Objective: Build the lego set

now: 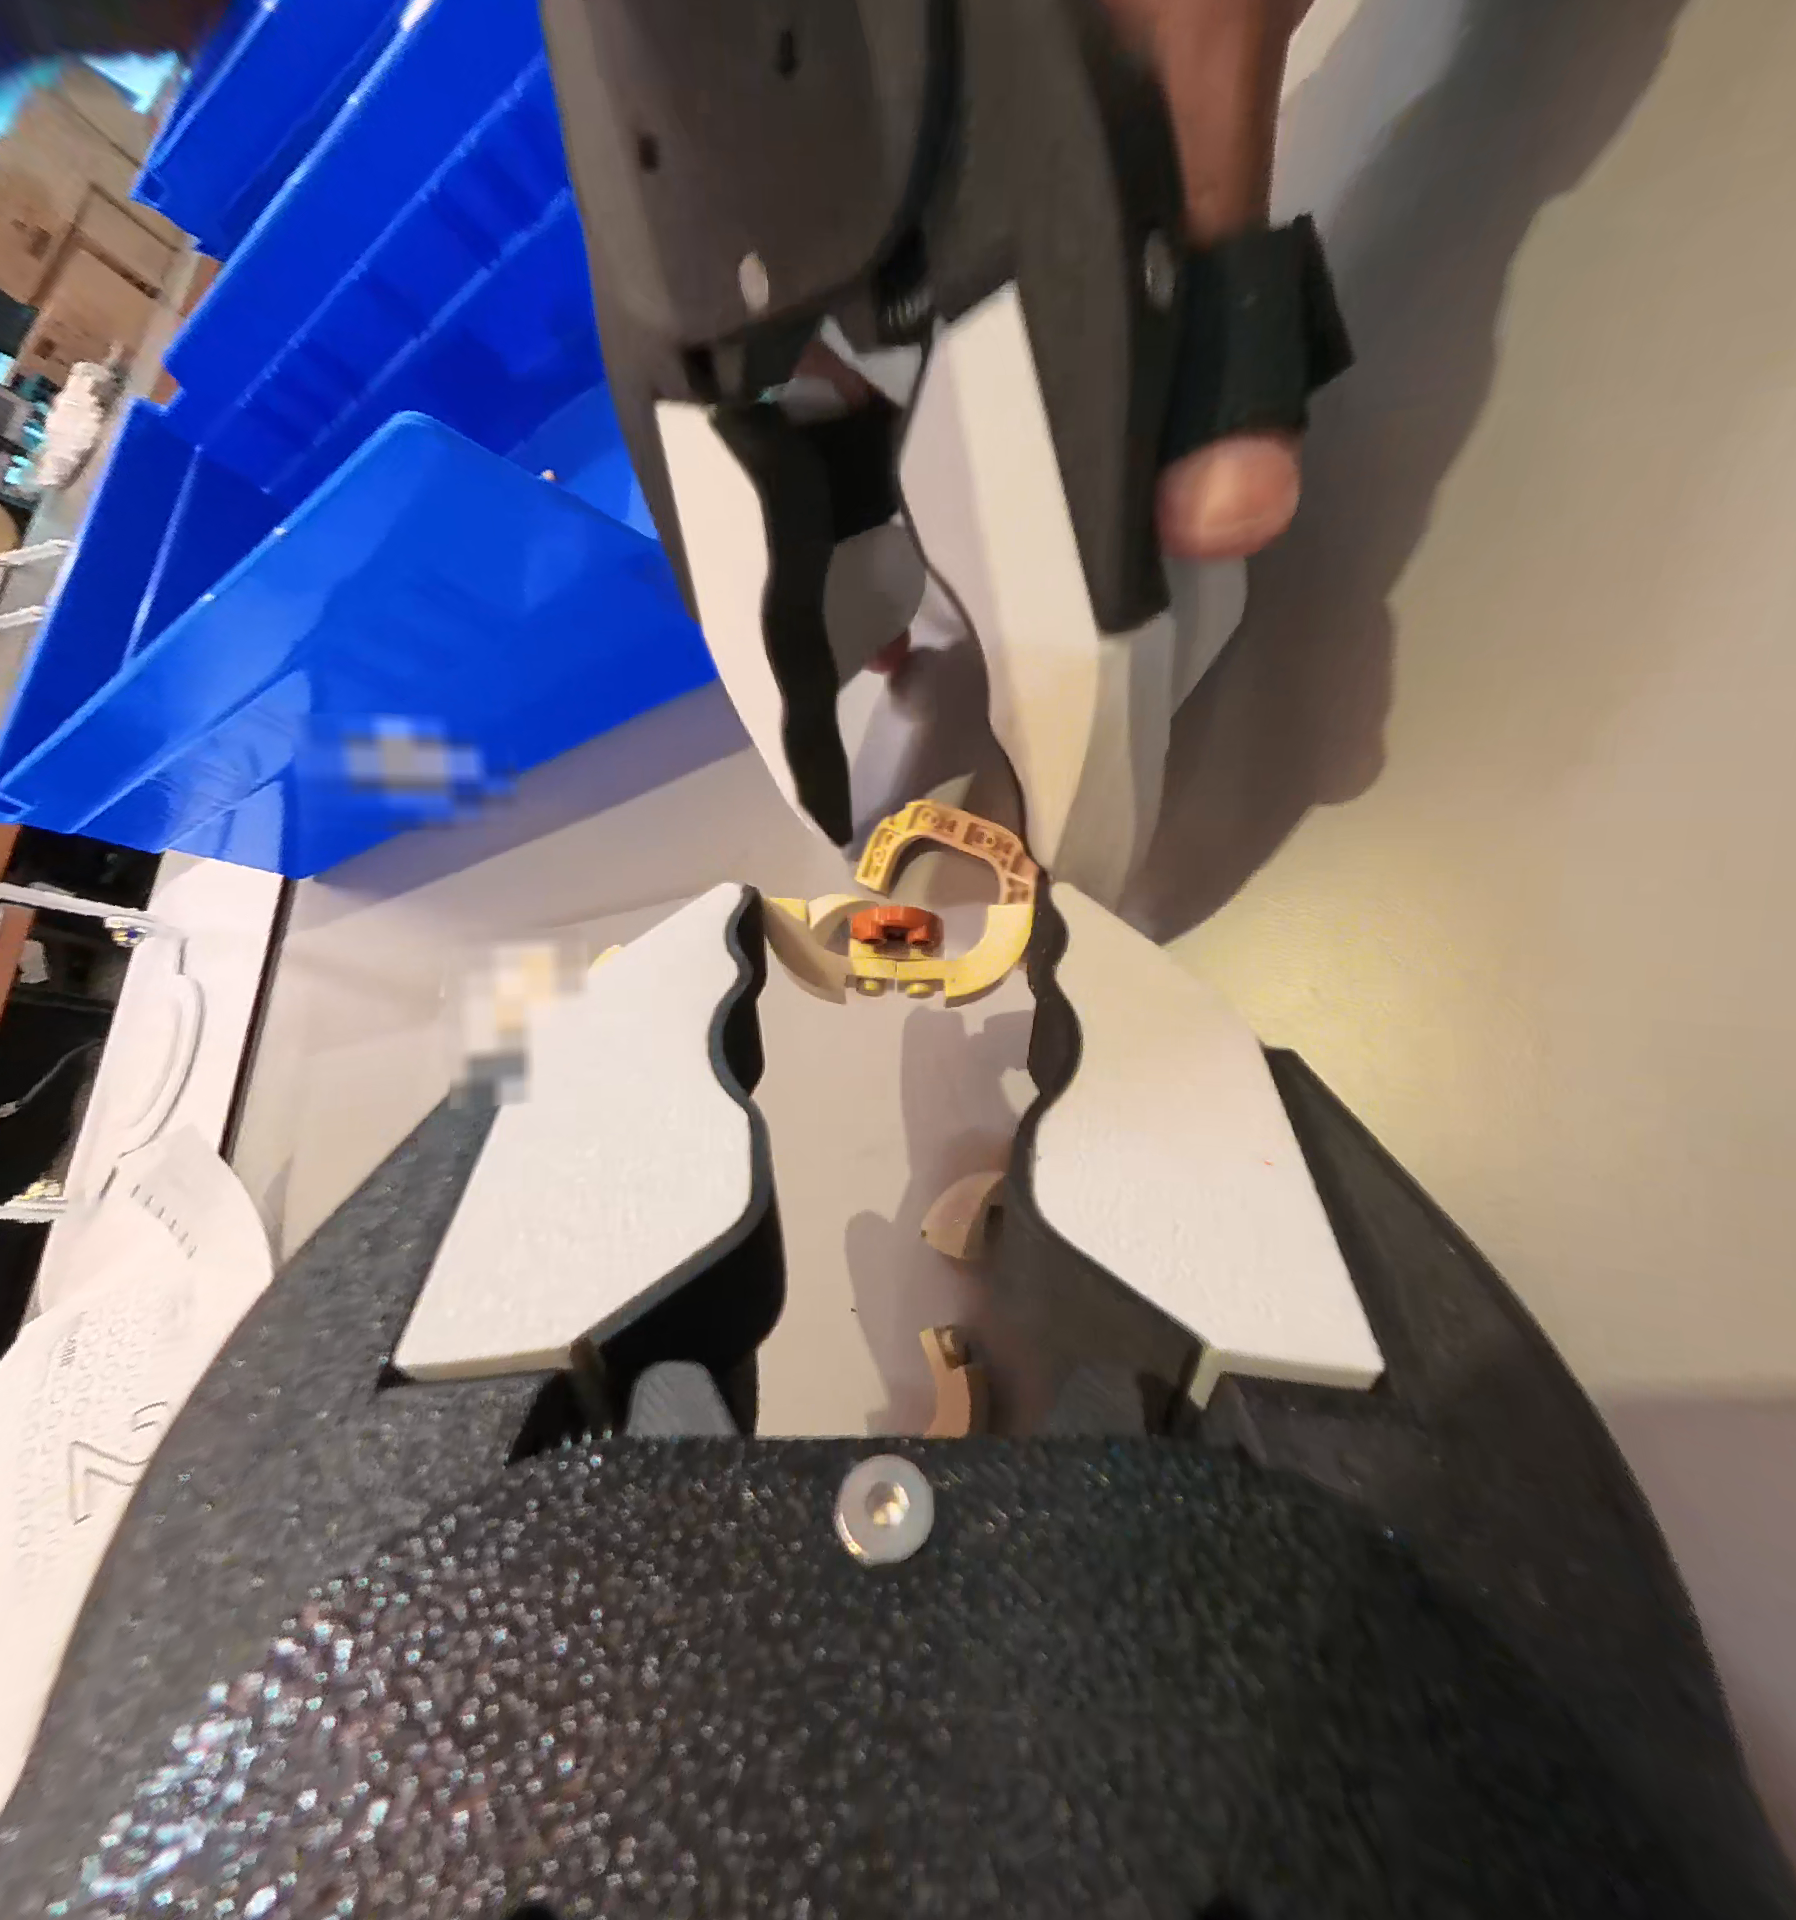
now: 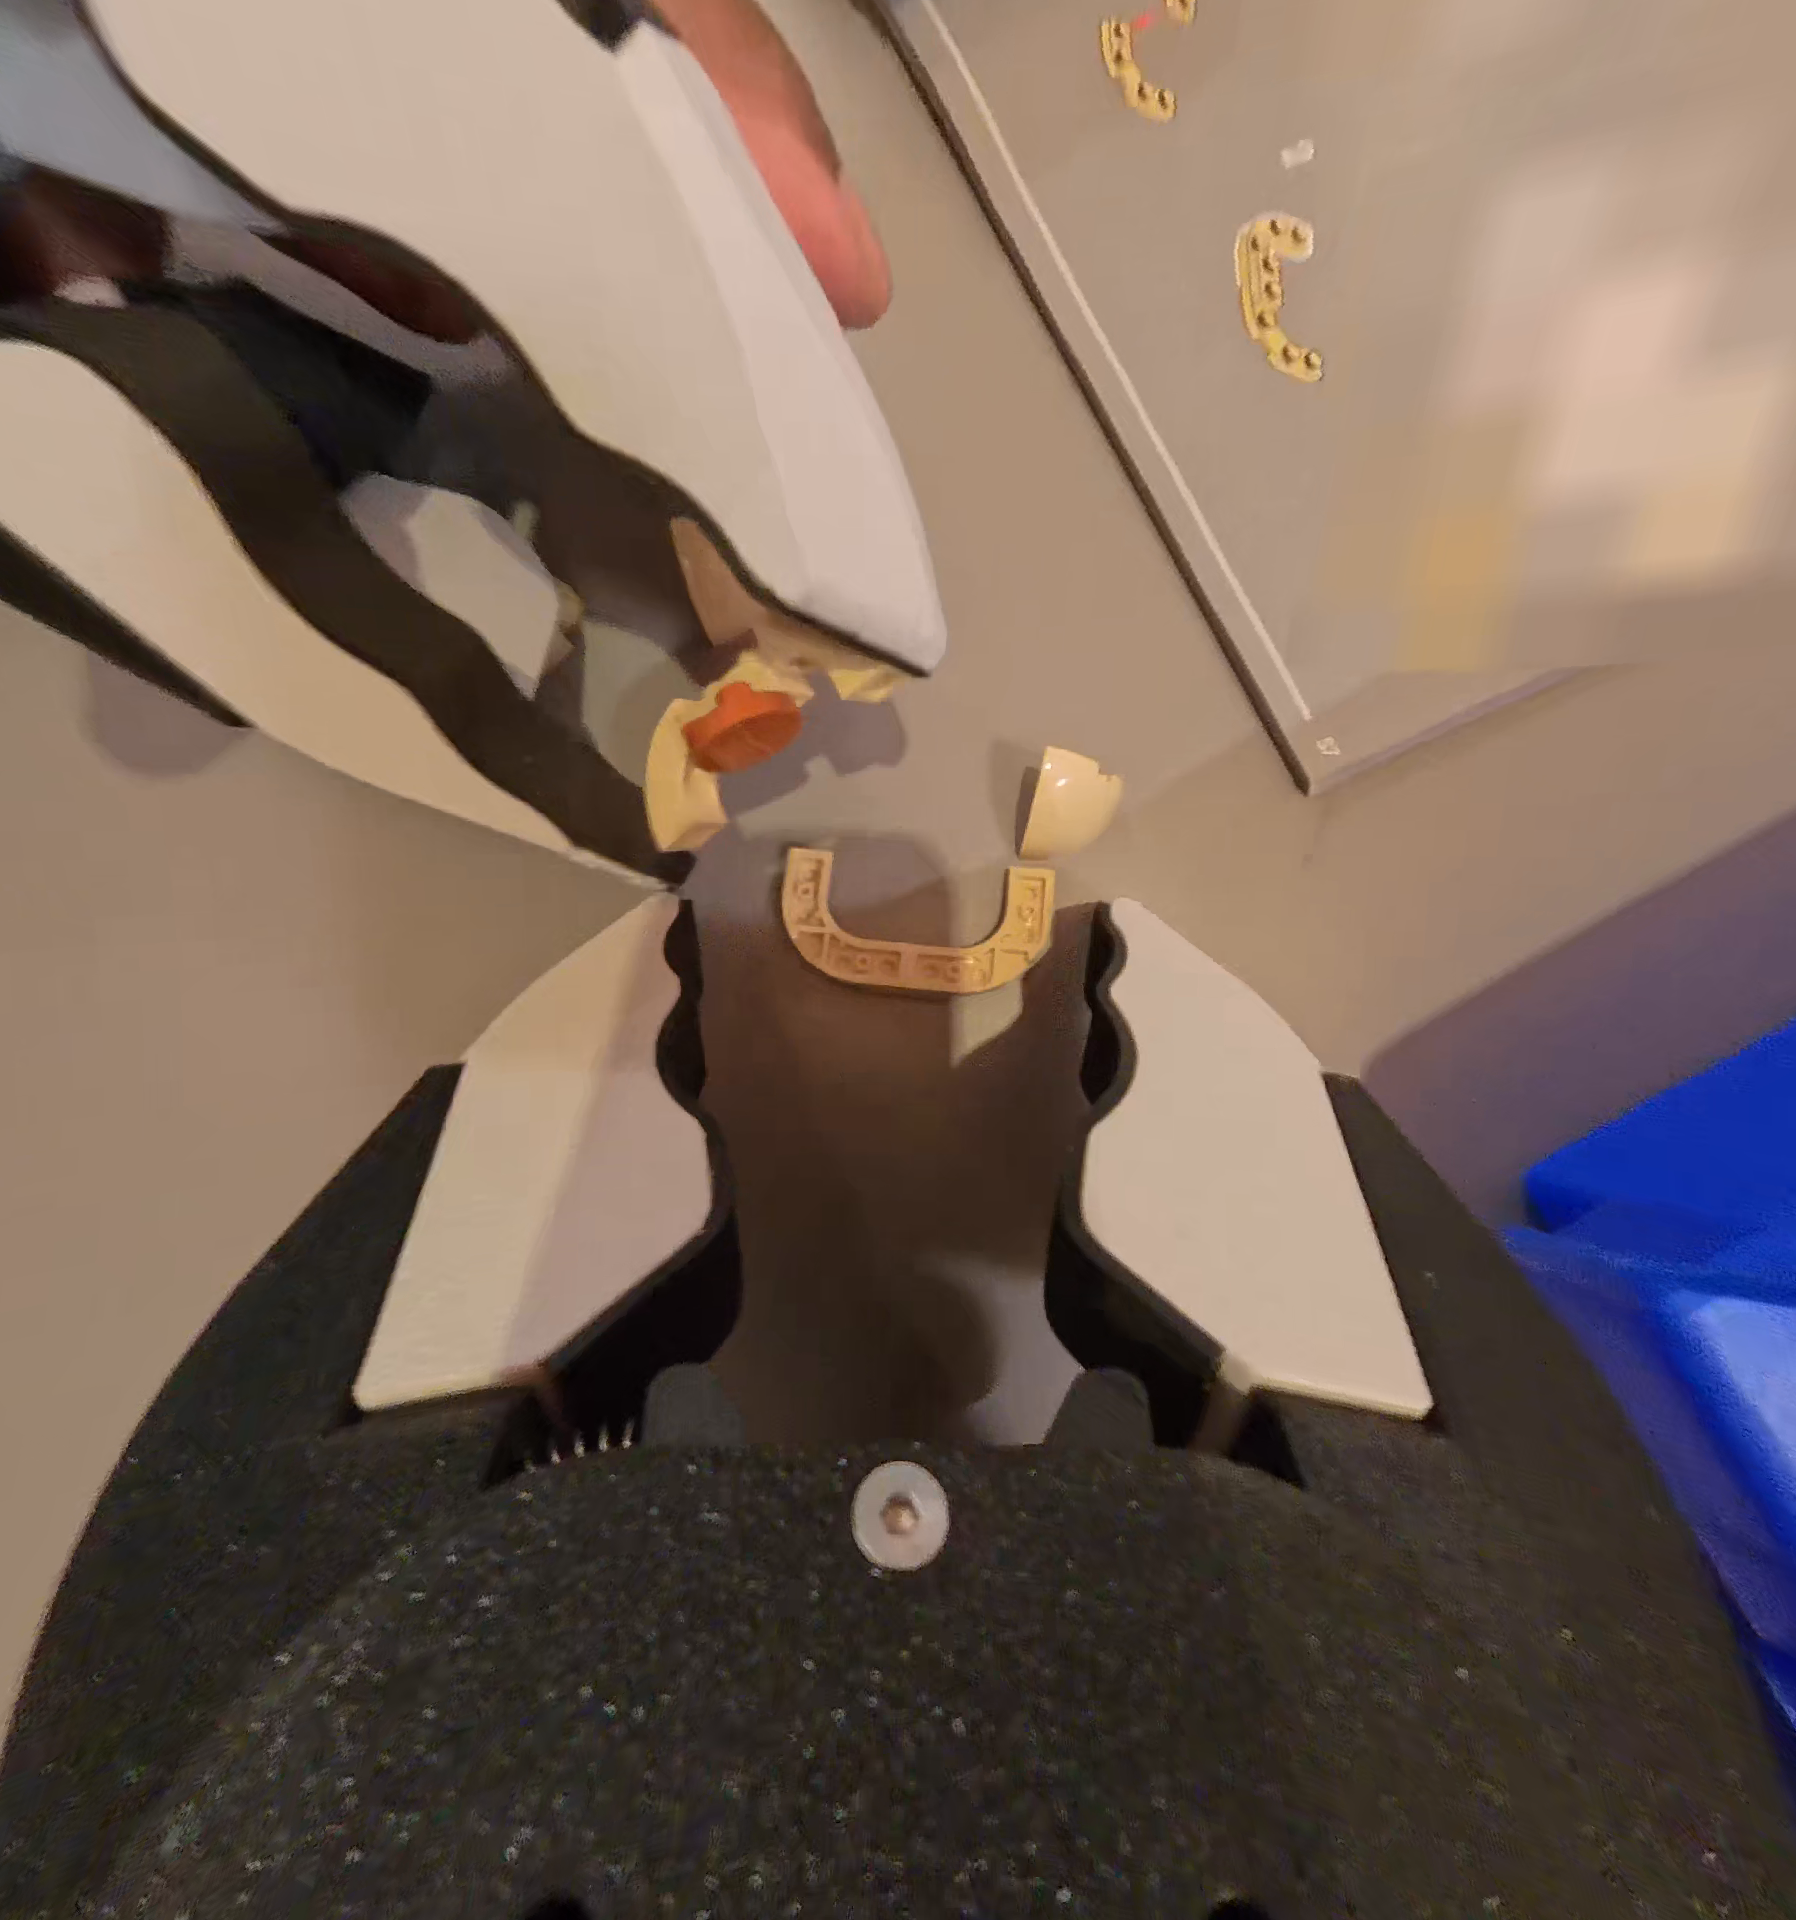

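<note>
My left gripper [image 1: 899, 925] is shut on a tan brick assembly [image 1: 993, 961] with an orange round piece [image 1: 889, 923] on it. In the right wrist view the left gripper [image 2: 769, 758] comes in from the upper left, with the assembly [image 2: 678, 800] and orange piece [image 2: 733, 732] between its pads, just above the table. My right gripper [image 2: 894, 914] is open. A tan U-shaped brick [image 2: 915, 961] lies on the table between its fingertips, with a gap to the left pad. The left wrist view shows the same: the right gripper [image 1: 935, 842] stands open around the U-shaped brick [image 1: 961, 826].
A tan dome piece [image 2: 1065, 800] lies just beyond the U-shaped brick. A grey board [image 2: 1445, 468] at the upper right carries tan curved pieces [image 2: 1273, 301]. Blue bins [image 1: 354, 623] stand to the left, and one [image 2: 1704, 1299] to the right. Loose tan pieces [image 1: 961, 1216] lie under my left gripper. White masks [image 1: 94, 1351] lie at the left.
</note>
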### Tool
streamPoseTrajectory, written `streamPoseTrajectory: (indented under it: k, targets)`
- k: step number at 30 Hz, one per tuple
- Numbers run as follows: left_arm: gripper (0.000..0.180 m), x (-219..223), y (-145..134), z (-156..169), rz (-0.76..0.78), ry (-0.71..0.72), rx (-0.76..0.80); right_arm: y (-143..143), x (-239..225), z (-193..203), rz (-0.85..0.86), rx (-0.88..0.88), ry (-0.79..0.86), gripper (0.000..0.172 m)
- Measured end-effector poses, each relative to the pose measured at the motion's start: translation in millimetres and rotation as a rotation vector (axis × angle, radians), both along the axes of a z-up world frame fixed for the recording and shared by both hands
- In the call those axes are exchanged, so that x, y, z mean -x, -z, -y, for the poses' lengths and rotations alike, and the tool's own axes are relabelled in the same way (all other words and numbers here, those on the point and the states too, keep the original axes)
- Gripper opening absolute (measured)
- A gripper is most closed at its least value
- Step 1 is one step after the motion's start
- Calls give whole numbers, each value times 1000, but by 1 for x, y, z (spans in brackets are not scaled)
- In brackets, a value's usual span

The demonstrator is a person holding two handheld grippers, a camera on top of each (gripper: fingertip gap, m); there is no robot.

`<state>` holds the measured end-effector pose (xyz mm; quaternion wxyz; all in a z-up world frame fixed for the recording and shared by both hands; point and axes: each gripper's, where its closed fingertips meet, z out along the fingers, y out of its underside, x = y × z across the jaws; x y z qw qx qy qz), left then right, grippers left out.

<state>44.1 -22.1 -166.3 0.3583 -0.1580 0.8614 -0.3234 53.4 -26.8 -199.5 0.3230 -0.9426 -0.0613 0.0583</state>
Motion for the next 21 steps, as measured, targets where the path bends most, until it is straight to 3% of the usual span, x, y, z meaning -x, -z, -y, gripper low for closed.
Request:
streamPoseTrajectory:
  k: [3,8,15,21]
  targets:
    - [49,2,0,-1,-18,9,17,3,-8,-2,80,11,18,49]
    - [48,5,-2,-3,-50,25,105,-1,-9,-3,60,-59,-51,49]
    - [48,14,-22,8,-58,119,348,-75,23,-5,-166,-469,-233,49]
    - [48,21,-48,17,-47,196,562,-90,38,2,-166,-581,-329,49]
